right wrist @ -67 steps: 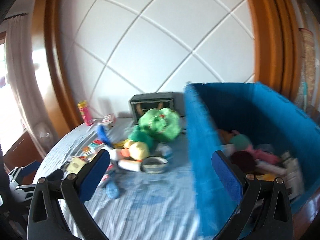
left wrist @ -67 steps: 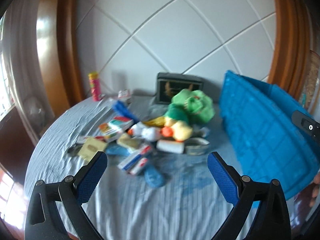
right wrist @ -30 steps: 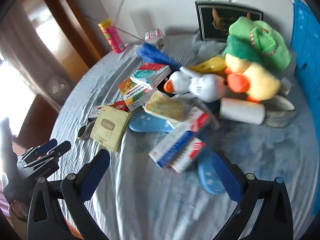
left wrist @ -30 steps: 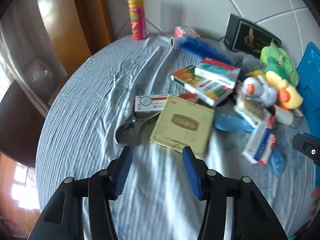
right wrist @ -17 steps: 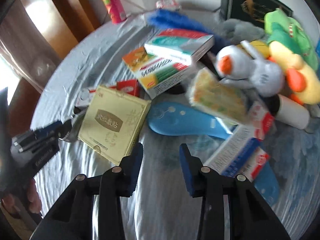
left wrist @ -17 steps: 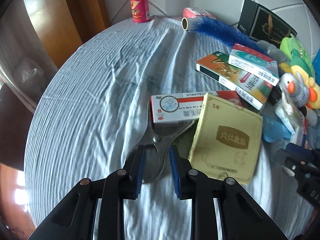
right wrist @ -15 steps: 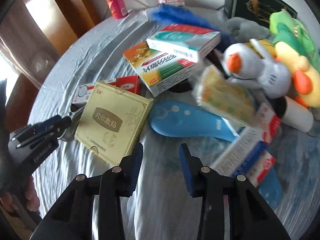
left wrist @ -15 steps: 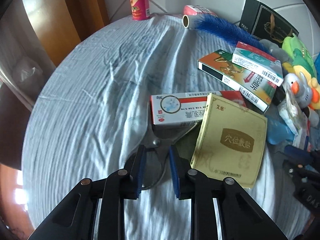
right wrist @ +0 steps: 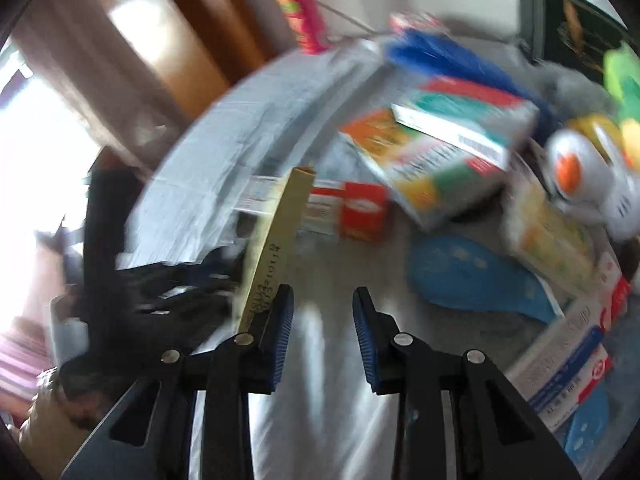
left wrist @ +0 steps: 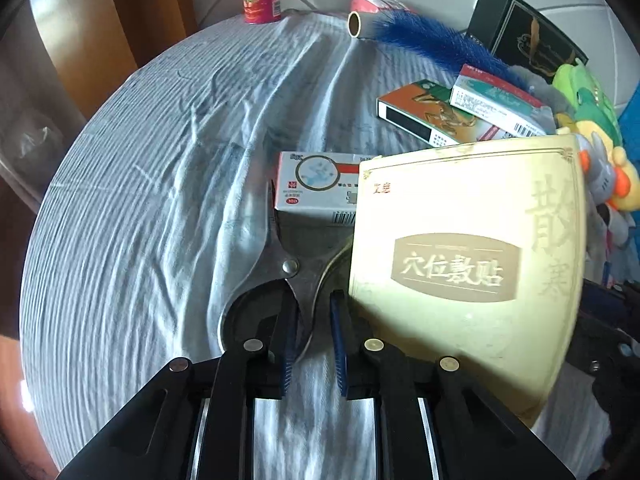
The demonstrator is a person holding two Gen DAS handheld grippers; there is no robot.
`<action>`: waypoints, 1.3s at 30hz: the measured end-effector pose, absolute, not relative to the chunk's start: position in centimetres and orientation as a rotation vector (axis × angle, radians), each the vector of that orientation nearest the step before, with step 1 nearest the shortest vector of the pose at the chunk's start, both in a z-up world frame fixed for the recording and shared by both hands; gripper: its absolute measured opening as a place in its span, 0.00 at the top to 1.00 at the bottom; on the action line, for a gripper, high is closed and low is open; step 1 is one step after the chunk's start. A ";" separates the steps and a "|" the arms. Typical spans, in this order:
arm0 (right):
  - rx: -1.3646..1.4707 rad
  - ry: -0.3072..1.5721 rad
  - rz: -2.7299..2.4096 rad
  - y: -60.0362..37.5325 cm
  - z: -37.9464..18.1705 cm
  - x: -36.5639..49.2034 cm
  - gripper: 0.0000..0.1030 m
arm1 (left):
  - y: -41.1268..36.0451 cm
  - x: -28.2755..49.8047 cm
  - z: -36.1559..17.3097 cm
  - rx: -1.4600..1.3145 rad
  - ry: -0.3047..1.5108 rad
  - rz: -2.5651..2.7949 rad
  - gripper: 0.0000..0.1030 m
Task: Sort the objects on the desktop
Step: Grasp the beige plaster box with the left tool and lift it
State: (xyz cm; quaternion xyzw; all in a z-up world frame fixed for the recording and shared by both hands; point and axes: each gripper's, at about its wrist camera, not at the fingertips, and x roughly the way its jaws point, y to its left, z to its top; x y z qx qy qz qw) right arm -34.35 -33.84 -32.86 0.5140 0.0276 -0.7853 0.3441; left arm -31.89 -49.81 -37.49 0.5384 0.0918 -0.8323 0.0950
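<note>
The round table wears a wrinkly blue-grey cloth. Closest, the left gripper has just been closing and now pinches the metal scissors just below their screw. They point away, with the blades tucked under a white box. Right beside them the yellow box stands tipped up on its edge. It is outside the right gripper, whose fingers have been closing with only cloth between them. That view is blurry, and the toys farther back are cut off.

The scissors lie on the tablecloth, blades under the medicine box.
</note>
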 end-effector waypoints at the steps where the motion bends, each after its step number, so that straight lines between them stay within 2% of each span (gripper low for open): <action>1: 1.330 0.090 -2.035 -34.3 -32.5 -34.2 0.69 | -50.1 -31.6 -36.9 1.584 0.294 -2.472 0.82; 2: 1.327 0.091 -2.026 -34.6 -32.4 -34.2 0.69 | -50.6 -31.2 -36.2 1.563 0.317 -2.476 0.80; 4: 1.323 0.090 -2.010 -35.3 -32.3 -34.1 0.69 | -51.5 -30.6 -34.7 1.520 0.361 -2.483 0.68; 6: 1.322 0.086 -1.990 -36.0 -32.4 -34.0 0.69 | -52.0 -30.0 -32.9 1.460 0.391 -2.508 0.50; 11: 1.309 0.044 -1.938 -37.1 -33.2 -33.4 0.70 | -51.1 -30.0 -29.2 1.387 0.431 -2.632 0.44; 19: 1.303 -0.129 -1.889 -36.2 -33.8 -34.3 0.69 | -50.8 -30.3 -27.5 1.378 0.442 -2.693 0.44; 23: 1.276 -0.194 -1.892 -36.4 -33.2 -35.1 0.69 | -51.0 -30.0 -26.5 1.366 0.320 -2.710 0.44; 31: 1.324 -0.127 -1.891 -37.3 -33.9 -35.9 0.69 | -51.5 -29.4 -29.3 1.449 0.331 -2.727 0.42; 39: 1.378 -0.111 -1.948 -35.6 -35.0 -35.4 0.69 | -49.6 -30.0 -29.0 1.348 0.138 -2.720 0.47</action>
